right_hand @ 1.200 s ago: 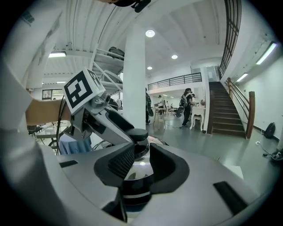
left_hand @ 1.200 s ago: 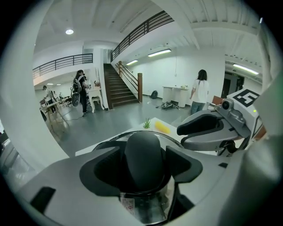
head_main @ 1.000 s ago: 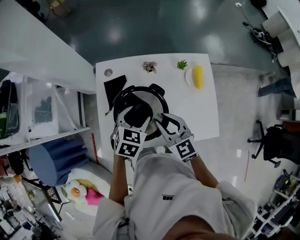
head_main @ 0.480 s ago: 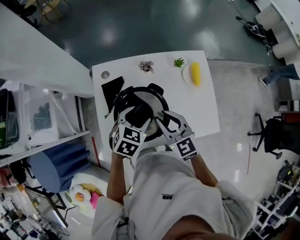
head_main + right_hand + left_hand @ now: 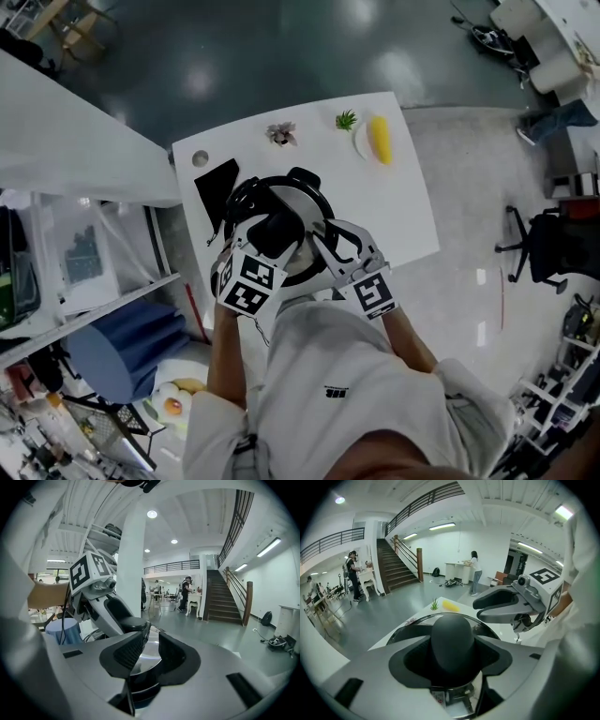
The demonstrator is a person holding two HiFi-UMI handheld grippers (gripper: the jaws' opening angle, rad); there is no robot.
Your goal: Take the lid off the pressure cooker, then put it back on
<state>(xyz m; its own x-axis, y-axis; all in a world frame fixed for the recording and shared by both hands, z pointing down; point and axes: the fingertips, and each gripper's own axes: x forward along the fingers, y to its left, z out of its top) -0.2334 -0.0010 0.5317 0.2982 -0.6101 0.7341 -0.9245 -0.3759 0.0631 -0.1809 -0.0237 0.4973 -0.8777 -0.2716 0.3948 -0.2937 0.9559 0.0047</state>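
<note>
The pressure cooker (image 5: 246,195) stands on the white table (image 5: 403,216) with its steel lid (image 5: 302,208) on it. My left gripper (image 5: 272,227) is shut on the lid's black knob (image 5: 452,639), which fills the space between both pads in the left gripper view. My right gripper (image 5: 330,236) rests at the cooker's near right edge. In the right gripper view its jaws (image 5: 151,651) stand a little apart, with the shiny lid (image 5: 150,660) showing in the gap and a dark rim lower between them. Whether the pads press on anything is hidden.
At the table's far side lie a black flat square (image 5: 217,183), a small flower-like piece (image 5: 280,133), a little green plant (image 5: 346,119) and a yellow thing on a plate (image 5: 379,139). A white shelf (image 5: 75,141) and a blue bin (image 5: 122,342) stand to the left.
My left gripper has rolled slightly on the knob. The lid still sits on the cooker and both hands stay in place; the head view has drifted.
</note>
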